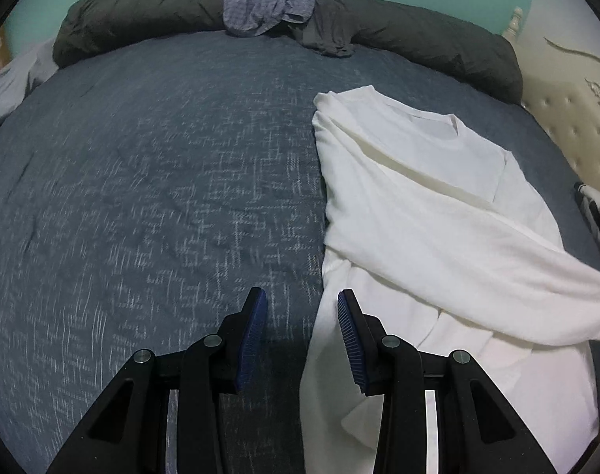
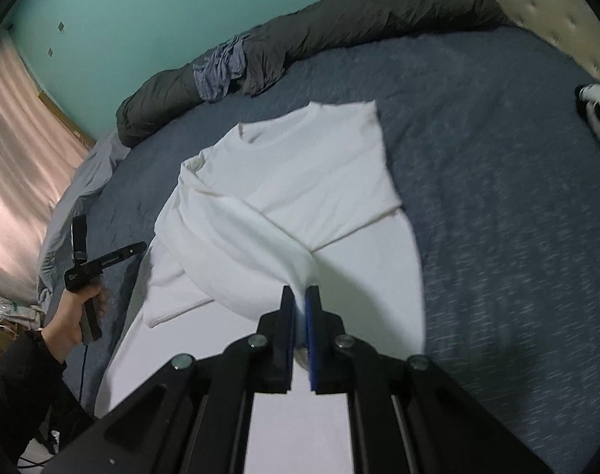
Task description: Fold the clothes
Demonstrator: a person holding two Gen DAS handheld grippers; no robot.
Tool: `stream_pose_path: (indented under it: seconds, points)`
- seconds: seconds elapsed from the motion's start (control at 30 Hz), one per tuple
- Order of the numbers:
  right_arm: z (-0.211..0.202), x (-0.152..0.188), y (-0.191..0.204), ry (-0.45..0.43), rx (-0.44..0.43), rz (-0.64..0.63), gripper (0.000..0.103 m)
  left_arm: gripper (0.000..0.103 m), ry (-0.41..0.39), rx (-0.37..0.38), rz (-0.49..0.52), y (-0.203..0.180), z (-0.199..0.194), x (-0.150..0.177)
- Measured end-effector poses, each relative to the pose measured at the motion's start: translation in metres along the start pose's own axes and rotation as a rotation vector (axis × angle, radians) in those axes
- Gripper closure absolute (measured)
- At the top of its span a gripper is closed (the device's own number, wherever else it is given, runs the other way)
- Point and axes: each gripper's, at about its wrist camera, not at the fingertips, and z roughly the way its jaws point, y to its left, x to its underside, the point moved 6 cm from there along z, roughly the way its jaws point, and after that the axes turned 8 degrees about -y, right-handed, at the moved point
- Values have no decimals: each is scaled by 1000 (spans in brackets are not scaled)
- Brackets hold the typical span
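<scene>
One white long-sleeved shirt (image 2: 300,181) lies on the blue bed (image 2: 497,197), plain and soft. One sleeve (image 2: 237,245) is drawn slantwise across its chest. In the right wrist view its long axis runs from the collar at upper centre down to the hem at the lower edge. The right gripper (image 2: 299,296), at lower centre, is clamped on the sleeve's cuff. The left gripper (image 1: 302,300) stands partly open and empty over the shirt's left edge. Two crumpled garments, one checked blue (image 1: 266,6) and one grey (image 1: 323,35), lie on the dark rolled duvet (image 1: 142,12) at the top of the frame.
</scene>
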Motion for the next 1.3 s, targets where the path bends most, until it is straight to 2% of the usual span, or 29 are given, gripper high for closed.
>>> stream_pose_path:
  seconds: [0.2, 0.43, 0.57, 0.63, 0.73, 0.8, 0.83, 0.93, 1.03, 1.17, 1.3]
  points:
    - [-11, -4, -14, -5, 23, 21, 99, 62, 19, 4, 79, -15, 11, -5]
    - [-6, 6, -20, 19, 1, 58, 99, 62, 46, -6, 183, -26, 25, -6]
    - [-2, 10, -19, 31, -15, 74, 99, 64, 40, 10, 155, -22, 31, -11]
    - [-1, 13, -17, 36, -16, 72, 99, 68, 46, 18, 147, -22, 36, -13]
    - [1, 13, -17, 40, -15, 70, 99, 75, 48, 10, 184, -28, 42, -13]
    - [2, 13, -18, 42, -13, 71, 99, 88, 43, 1, 222, -33, 44, -13]
    - [2, 13, -18, 43, -12, 72, 99, 91, 38, -4, 239, -35, 44, -14]
    - [1, 12, -19, 39, -16, 76, 99, 95, 15, -13, 225, -30, 38, -16]
    - [-1, 13, -18, 44, -33, 85, 99, 96, -41, -23, 134, -8, 26, -22]
    - [0, 15, -8, 67, -49, 69, 99, 96, -25, -31, 98, 5, 29, -19]
    - [11, 27, -5, 127, -35, 43, 99, 96, -9, 1, 3, 18, 38, -17]
